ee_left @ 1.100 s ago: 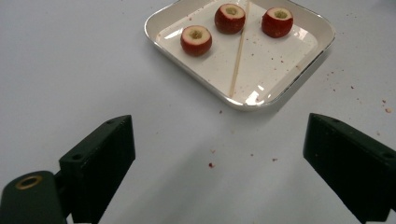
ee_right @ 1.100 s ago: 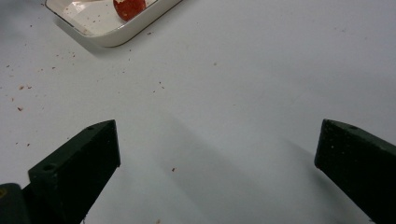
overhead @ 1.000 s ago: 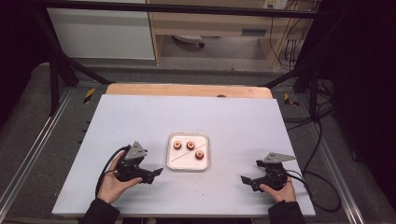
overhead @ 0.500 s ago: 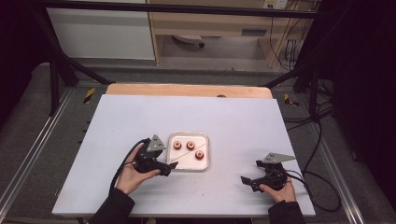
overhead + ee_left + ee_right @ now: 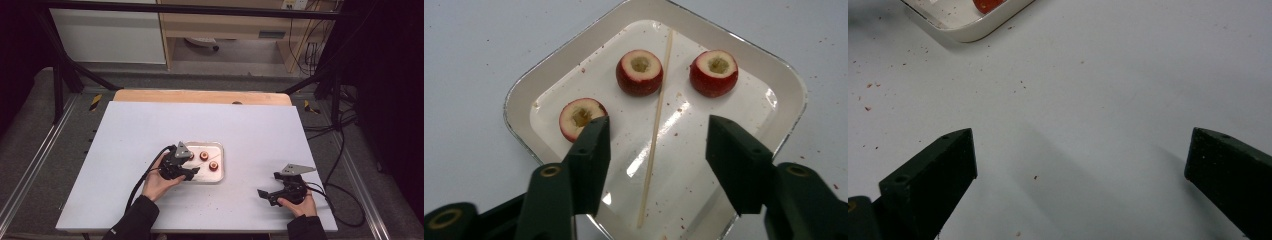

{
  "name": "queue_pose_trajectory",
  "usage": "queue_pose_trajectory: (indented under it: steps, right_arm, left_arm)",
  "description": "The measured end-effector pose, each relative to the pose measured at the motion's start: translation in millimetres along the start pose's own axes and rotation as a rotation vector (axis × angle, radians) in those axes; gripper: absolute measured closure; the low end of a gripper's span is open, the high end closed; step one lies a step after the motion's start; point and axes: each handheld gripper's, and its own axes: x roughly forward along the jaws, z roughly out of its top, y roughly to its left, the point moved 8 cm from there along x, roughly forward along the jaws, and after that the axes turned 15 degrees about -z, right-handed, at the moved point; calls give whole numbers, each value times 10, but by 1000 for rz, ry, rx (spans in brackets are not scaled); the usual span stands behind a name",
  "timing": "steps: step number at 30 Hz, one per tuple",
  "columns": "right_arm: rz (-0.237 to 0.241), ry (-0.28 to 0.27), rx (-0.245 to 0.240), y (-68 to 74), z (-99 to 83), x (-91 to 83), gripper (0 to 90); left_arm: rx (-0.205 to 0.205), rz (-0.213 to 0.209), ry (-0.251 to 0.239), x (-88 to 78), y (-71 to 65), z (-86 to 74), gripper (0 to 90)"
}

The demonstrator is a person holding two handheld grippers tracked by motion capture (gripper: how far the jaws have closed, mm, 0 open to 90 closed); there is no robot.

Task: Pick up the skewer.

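A white tray [image 5: 524,100] holds three cored red fruits [image 5: 639,71], [image 5: 714,72], [image 5: 580,118] and a thin wooden skewer [image 5: 655,135] lying lengthwise. My left gripper [image 5: 658,130] hovers low over the tray's near end. Its jaws have just been closing and stand half apart, with the skewer between them untouched. The left jaw's tip overlaps the nearest fruit. In the high view the left gripper [image 5: 192,174] covers the tray's [image 5: 220,175] left part, with two fruits [image 5: 204,156], [image 5: 214,166] beside it. My right gripper [image 5: 264,196] rests open on the table at the right, nothing between its jaws [image 5: 1080,142].
The white table [image 5: 150,130] carries small red crumbs around the tray [image 5: 963,30]. A wooden strip [image 5: 200,96] runs along the far edge. Black cables [image 5: 345,190] trail off the right side, and metal frame rails border both sides.
My left hand has moved right from the bare table onto the tray's left end, and its jaws have narrowed. The right hand and gripper have stayed put.
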Motion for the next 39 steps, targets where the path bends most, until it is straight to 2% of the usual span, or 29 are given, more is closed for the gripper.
queue_pose_trajectory:
  steps: [3,8,14,20,26,32,39]
  right_arm:
    - [2,4,-1,1,-2,-1,10]
    - [1,3,-5,2,-5,4,10]
    - [0,2,-5,0,-4,-2,11]
    - [1,5,-8,4,-10,1,11]
    - [0,5,-7,6,-10,5,12]
    - [-1,4,-8,8,-11,6,13]
    - [0,2,-9,7,-8,-1,13]
  left_arm:
    - [-23,-15,11,62,38,-17,557]
    - [-21,-34,35,127,40,-49,691]
    - [-12,-46,54,169,29,-77,791]
    - [0,-38,54,172,48,-82,872]
    - [23,-34,54,178,34,-79,881]
    - [21,-40,36,165,25,-81,884]
    - [35,-59,-15,30,-64,-21,885]
